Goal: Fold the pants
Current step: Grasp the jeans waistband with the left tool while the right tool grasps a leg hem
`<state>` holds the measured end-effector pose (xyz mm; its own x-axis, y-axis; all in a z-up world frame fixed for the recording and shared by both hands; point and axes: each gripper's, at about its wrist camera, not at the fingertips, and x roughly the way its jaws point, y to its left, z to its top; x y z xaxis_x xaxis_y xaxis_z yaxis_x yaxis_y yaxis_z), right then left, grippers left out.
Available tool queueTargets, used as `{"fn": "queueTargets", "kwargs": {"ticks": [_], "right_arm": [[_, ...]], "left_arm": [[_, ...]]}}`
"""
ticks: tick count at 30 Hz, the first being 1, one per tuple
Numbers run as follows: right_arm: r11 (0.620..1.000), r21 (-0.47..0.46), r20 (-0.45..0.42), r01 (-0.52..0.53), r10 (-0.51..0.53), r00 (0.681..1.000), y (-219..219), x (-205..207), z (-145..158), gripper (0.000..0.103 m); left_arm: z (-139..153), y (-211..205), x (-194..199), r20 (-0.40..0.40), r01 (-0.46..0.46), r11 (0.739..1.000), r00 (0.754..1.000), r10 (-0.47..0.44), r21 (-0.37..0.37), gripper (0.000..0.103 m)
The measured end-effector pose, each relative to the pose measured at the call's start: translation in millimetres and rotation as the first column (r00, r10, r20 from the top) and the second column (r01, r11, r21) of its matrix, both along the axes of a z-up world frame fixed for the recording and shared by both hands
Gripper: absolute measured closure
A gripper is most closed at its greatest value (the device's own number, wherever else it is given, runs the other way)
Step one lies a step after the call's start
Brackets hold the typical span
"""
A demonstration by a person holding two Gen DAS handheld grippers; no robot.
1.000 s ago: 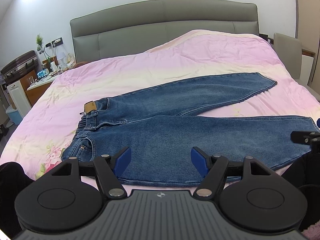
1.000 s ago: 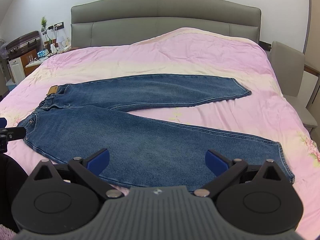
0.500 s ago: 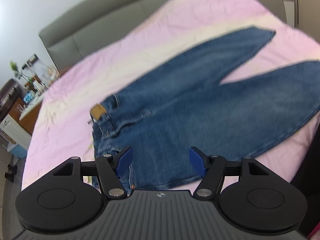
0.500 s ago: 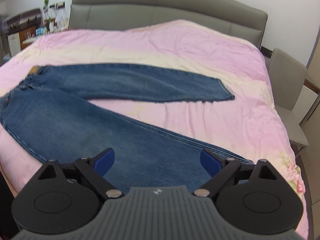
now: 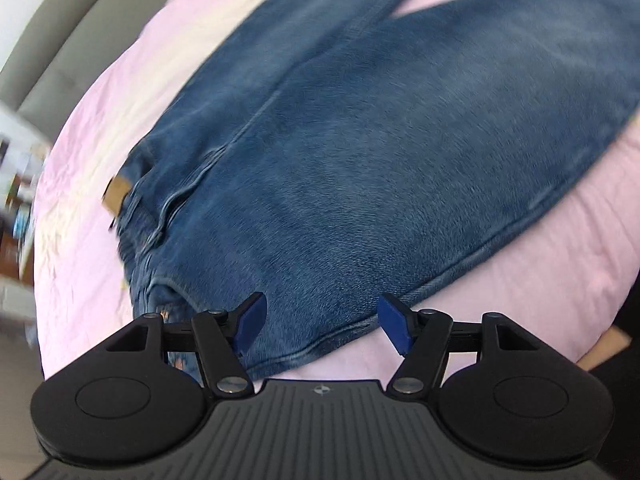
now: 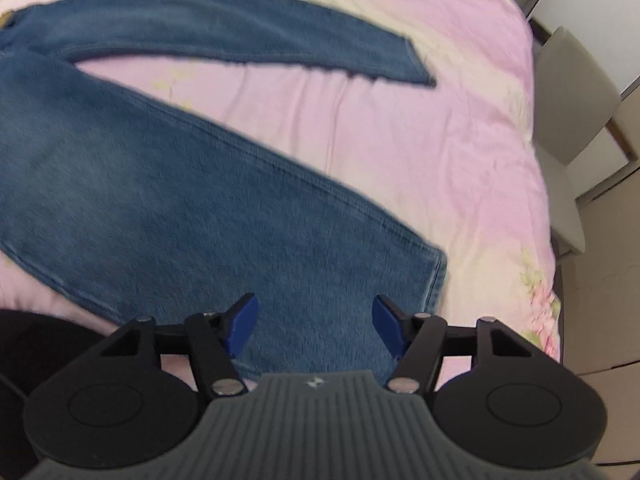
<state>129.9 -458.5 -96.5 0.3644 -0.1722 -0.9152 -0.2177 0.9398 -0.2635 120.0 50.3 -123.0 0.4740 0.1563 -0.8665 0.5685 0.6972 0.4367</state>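
Blue jeans (image 5: 380, 152) lie flat on a pink bed, legs spread in a V. In the left wrist view the waistband with its tan patch (image 5: 116, 194) is at the left. My left gripper (image 5: 322, 326) is open, just above the near hip edge of the jeans. In the right wrist view the jeans (image 6: 180, 208) run from the left to the near leg's hem (image 6: 438, 280). My right gripper (image 6: 314, 326) is open, close over the near leg beside that hem. Neither gripper holds anything.
The pink floral bed cover (image 6: 400, 132) surrounds the jeans. A grey headboard (image 5: 60, 52) is at the back left. A beige chair (image 6: 572, 112) stands off the bed's right side. A nightstand with small items is blurred at far left.
Both grippers have dropped down and forward, close to the jeans. The left has closed in on the waist end, the right on the near leg's hem. Both stay open.
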Motion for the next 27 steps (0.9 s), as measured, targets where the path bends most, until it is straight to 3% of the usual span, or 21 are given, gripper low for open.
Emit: {"fn": "queueTargets", "kwargs": {"ticks": [3, 7, 11, 14, 18, 23, 27], "right_arm": [[0.997, -0.06, -0.073, -0.054, 0.049, 0.996, 1, 1, -19, 0.04], [0.995, -0.038, -0.137, -0.095, 0.089, 0.987, 3, 2, -37, 0.033], [0.989, -0.048, -0.135, -0.141, 0.133, 0.982, 11, 2, -52, 0.031], [0.981, -0.067, -0.128, -0.181, 0.171, 0.977, 16, 0, -57, 0.03], [0.972, -0.073, -0.104, -0.224, 0.215, 0.971, 13, -5, -57, 0.029], [0.956, -0.093, -0.088, -0.278, 0.271, 0.959, 6, -17, -54, 0.029], [0.943, -0.077, -0.108, -0.325, 0.316, 0.943, -4, -27, -51, 0.029]], "left_arm": [[-11, 0, 1, -0.02, 0.071, 0.994, 0.997, -0.07, 0.081, 0.026], [-30, 5, 3, -0.069, 0.134, 0.976, 0.99, -0.123, 0.172, 0.023], [-50, 18, -3, -0.037, 0.226, 0.933, 0.974, -0.225, 0.281, 0.017], [-46, 33, 2, -0.029, 0.212, 0.944, 0.977, -0.212, 0.252, 0.017], [-41, 49, 7, -0.04, 0.238, 0.939, 0.971, -0.236, 0.246, 0.017], [-56, 68, 12, -0.045, 0.264, 0.869, 0.962, -0.27, 0.418, 0.017], [-64, 73, 24, 0.004, 0.182, 0.884, 0.979, -0.203, 0.43, 0.019]]}}
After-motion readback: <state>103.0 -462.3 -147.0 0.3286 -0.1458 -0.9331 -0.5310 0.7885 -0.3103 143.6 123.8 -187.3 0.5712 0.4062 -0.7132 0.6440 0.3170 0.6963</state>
